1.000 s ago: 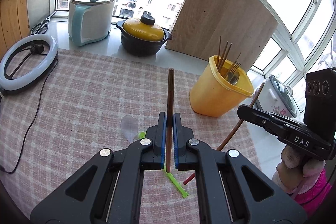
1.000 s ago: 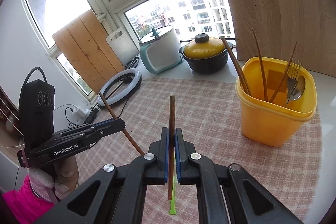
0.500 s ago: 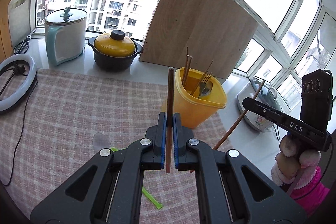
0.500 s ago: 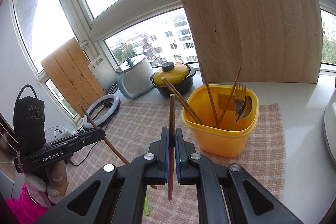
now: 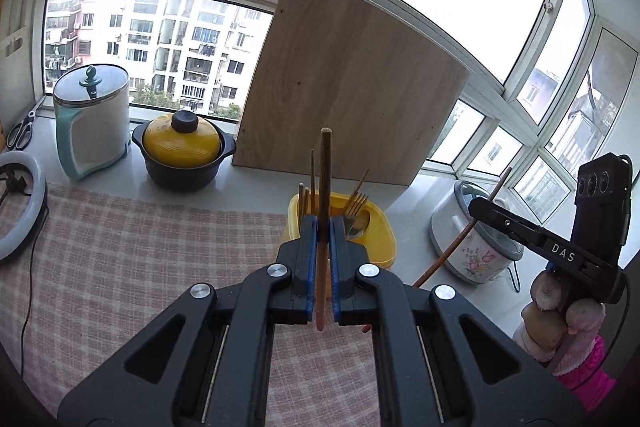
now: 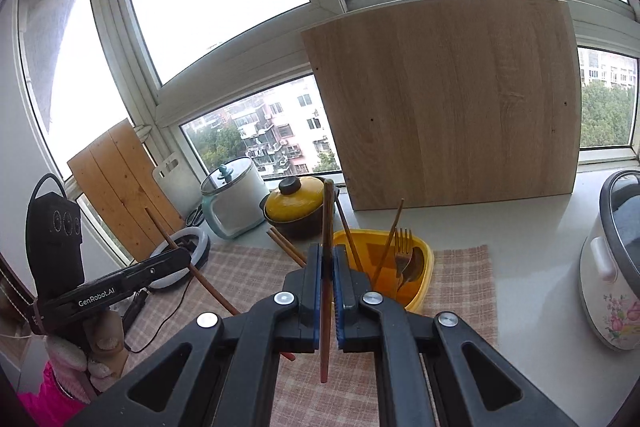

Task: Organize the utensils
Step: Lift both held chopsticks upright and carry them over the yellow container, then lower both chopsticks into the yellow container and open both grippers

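My left gripper (image 5: 324,223) is shut on a brown chopstick (image 5: 325,167) that stands upright between its blue pads. Just beyond its fingertips sits the yellow container (image 5: 382,247), holding chopsticks, a fork (image 5: 356,203) and a spoon. My right gripper (image 6: 328,251) is shut on a second brown chopstick (image 6: 328,211), also upright, above the near left rim of the yellow container (image 6: 426,261). Each view shows the other gripper off to the side: the right gripper (image 5: 480,207) with its slanted chopstick (image 5: 468,227), and the left gripper (image 6: 182,257) with its own chopstick (image 6: 208,283).
A checked cloth (image 5: 140,247) covers the counter. On the sill behind stand a white kettle (image 5: 94,115), a black pot with a yellow lid (image 5: 182,147) and a leaning wooden board (image 5: 344,87). A flowered rice cooker (image 6: 616,267) is at the right, a ring light (image 5: 20,211) at the left.
Both grippers have risen and moved toward the yellow container, each still gripping its chopstick. The green utensil on the cloth has dropped out of both views.
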